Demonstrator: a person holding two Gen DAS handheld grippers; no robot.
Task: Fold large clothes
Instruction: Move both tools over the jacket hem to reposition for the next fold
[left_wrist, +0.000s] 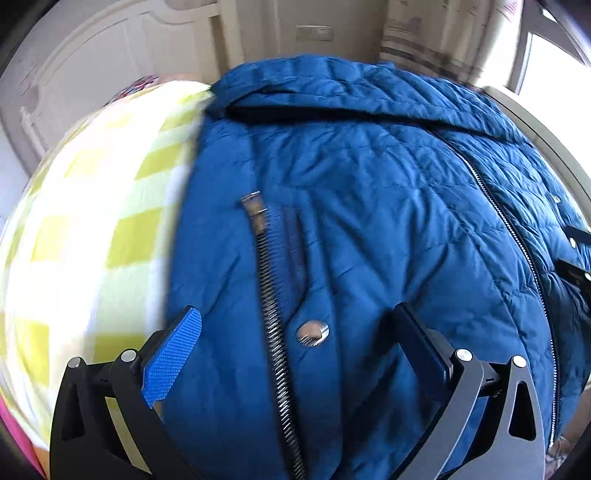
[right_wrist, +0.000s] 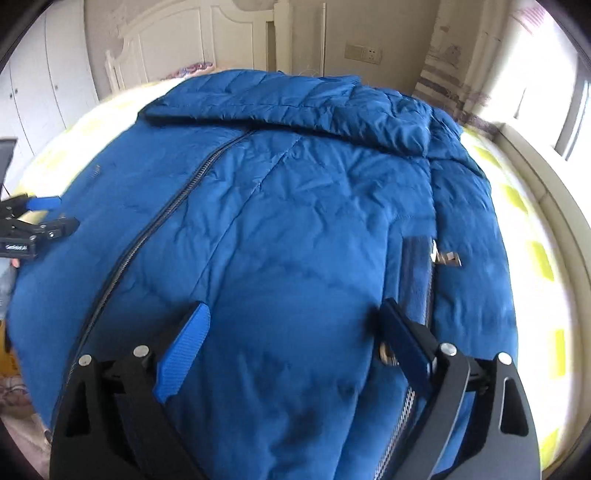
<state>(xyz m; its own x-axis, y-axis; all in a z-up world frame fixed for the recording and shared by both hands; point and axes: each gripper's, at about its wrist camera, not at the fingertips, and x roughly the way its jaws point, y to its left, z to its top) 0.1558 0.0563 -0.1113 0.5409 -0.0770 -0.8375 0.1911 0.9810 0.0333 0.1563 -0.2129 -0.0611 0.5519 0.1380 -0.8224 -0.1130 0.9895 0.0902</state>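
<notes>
I hover both grippers, left (left_wrist: 295, 339) and right (right_wrist: 291, 332), jaws released, over the blue quilted puffer jacket (right_wrist: 295, 206) spread on the yellow-checked bed (left_wrist: 92, 229); next, likely grasping edges at 3 and 9 o'clock.

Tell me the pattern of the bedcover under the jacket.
Yellow-and-white checked bedcover, clearest in the left wrist view.

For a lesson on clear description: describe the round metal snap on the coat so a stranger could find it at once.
Start at the big blue padded coat spread over the yellow checked bedcover. In the left wrist view, follow the short pocket zip downward. The snap sits just right of it, a lone shiny silver disc.
</notes>
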